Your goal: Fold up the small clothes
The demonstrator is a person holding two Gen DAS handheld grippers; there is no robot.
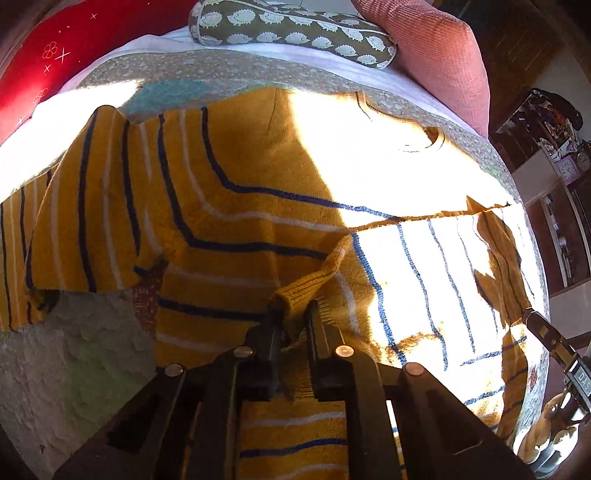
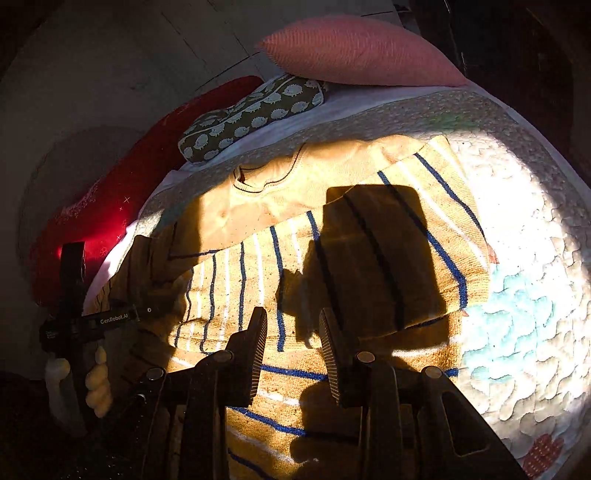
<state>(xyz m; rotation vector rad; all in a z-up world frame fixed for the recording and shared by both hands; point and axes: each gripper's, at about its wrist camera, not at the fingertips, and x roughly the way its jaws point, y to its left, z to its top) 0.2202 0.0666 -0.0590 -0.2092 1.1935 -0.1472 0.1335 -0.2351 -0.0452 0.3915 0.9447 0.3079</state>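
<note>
Fingers of the left gripper are squeezing together on the ribbed cuff of the yellow striped sweater; the cuff is sticking up from between them, and its sleeve is lying across the sweater's body. Fingers of the right gripper are standing apart with nothing between them; they are hanging just over the sweater, and I cannot tell if they are touching it. No earlier picture is given, so only this moment is told. The sweater is lying spread on a quilt on the bed, with its neck hole near the pillows; a hedgehog-print cushion, a pink pillow and a red pillow are sitting behind it. Bright sun is washing out part of the sweater, and dark shadows are hiding other parts; the bottom edge is being cut off by the grippers. In the right wrist view, a hand is holding the left gripper, whose side is reading "GenRobot.AI".
</note>
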